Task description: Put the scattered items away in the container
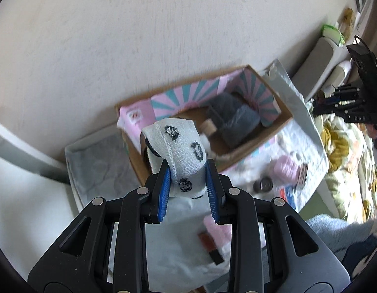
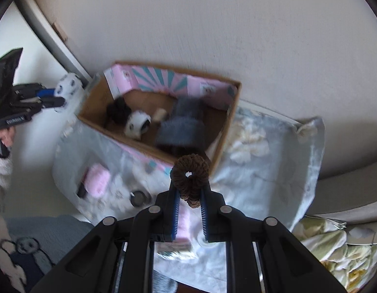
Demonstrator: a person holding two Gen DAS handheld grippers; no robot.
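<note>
— What is seen behind everything?
— A pale wall (image 1: pixel 139 36) is seen, with a white door frame (image 2: pixel 49 31) at its edge.

— And beneath?
— A light floral cloth (image 2: pixel 266 171) is spread out, and a grey mat (image 1: pixel 100 161) is laid by the wall.

— Anything off to the side?
— A yellow-flowered bedcover (image 1: pixel 347 151) is bunched up there, and a blue rug with a bear figure (image 2: pixel 27 246) is visible.

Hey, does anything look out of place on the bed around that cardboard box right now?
Yes. A pink fuzzy item and a small dark round tin lie loose on the pale cloth outside the cardboard box, not yet tidied in. Nothing looks spilled or damaged.
</note>
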